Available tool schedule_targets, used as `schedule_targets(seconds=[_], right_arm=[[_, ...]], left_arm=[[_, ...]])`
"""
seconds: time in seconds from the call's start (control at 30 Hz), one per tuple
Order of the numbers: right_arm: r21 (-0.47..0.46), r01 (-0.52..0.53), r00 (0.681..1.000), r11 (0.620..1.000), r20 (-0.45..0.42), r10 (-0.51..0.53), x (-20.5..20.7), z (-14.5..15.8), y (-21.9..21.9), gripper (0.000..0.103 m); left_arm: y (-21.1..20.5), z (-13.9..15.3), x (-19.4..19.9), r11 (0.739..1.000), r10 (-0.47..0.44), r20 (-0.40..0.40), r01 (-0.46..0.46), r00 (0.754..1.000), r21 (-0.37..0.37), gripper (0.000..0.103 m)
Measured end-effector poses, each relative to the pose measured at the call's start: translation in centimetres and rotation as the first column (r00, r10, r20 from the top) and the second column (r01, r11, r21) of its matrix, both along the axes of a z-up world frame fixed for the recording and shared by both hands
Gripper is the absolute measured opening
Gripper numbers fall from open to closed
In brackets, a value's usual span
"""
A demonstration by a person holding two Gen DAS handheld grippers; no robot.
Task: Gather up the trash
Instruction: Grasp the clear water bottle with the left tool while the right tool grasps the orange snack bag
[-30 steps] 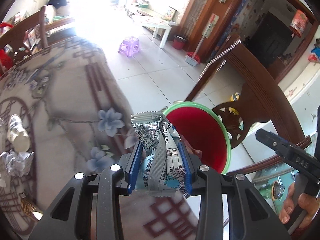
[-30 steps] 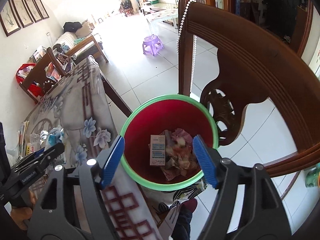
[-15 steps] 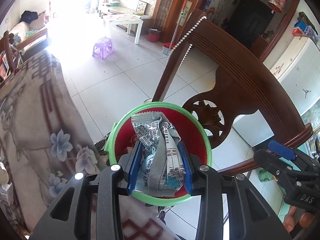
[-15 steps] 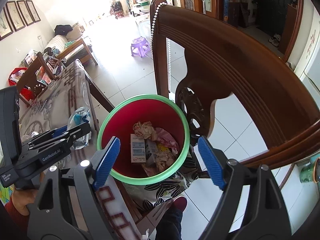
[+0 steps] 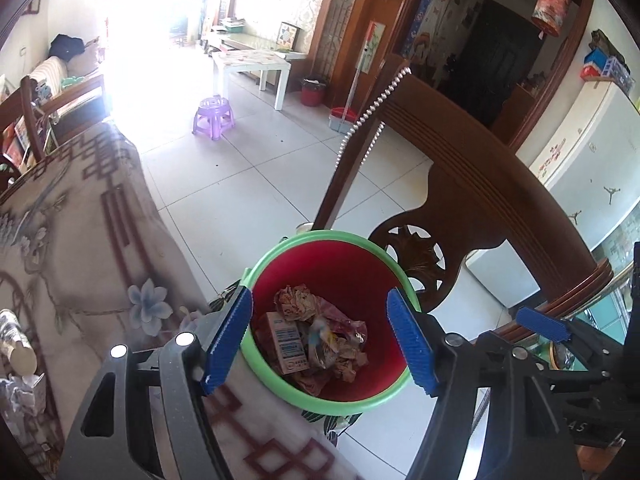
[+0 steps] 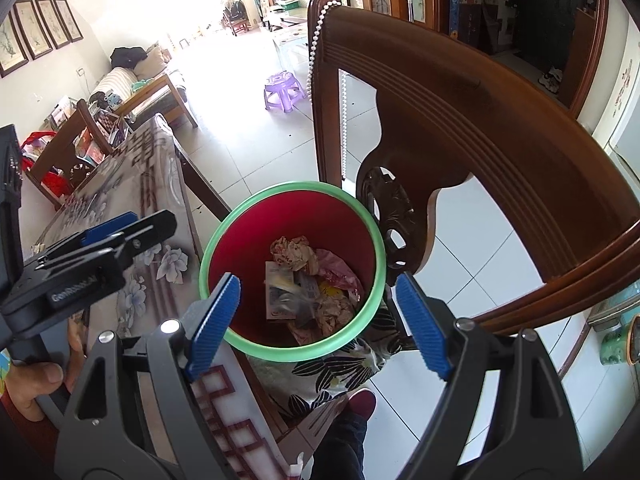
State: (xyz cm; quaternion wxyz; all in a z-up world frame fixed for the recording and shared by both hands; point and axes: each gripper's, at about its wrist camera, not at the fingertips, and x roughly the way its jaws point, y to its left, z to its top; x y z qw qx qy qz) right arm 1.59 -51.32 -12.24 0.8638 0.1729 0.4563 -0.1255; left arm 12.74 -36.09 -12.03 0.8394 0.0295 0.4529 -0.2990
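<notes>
The red bin with a green rim [image 5: 362, 402] sits low in the centre of the left wrist view, standing on the floor between the table edge and a carved wooden chair [image 5: 492, 208]. Inside it lie crumpled wrappers [image 5: 298, 300], a small printed carton [image 5: 288, 342] and a blurred silver-blue packet [image 5: 320, 334] on top of the heap. The left gripper [image 5: 320, 338] hangs above the bin's mouth; its jaws have just been opening, they now stand apart, and nothing is between the blue pads [image 5: 228, 334]. In the right wrist view the right gripper [image 6: 316, 322] is likewise over the bin [image 6: 294, 354], its jaws spread wide and empty, with the left gripper's black body at the left edge held by a hand [image 6: 34, 380]. A table under a floral cloth [image 5: 80, 248] fills the left of the left wrist view, with a crumpled paper cup [image 5: 16, 350] at the lower left. Beyond lie a white tiled floor [image 5: 240, 200], a purple plastic stool [image 5: 214, 116] in the upper centre, a white low table [image 5: 252, 60] and a sofa [image 5: 64, 80] at the upper left. A string of white beads [image 5: 370, 114] hangs from the chair's top corner.
</notes>
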Motion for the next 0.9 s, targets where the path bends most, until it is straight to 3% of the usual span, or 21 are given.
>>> schedule_targets(seconds=[0.43, 0.9], right_arm=[[-0.007, -0.136, 0.991, 0.991, -0.013, 0.136, 1.9, 0.0, 9.8, 0.079], [0.022, -0.285, 0.958, 0.958, -0.02, 0.286, 2.6, -0.8, 23.2, 0.079]], left_arm=[[13.0, 1.1, -1.3, 0.984, 0.176, -0.006, -0.177, 0.984, -0.033, 0.067], [30.3, -1.6, -3.7, 0.915, 0.403, -0.053, -0.401, 0.914, 0.04, 0.067]])
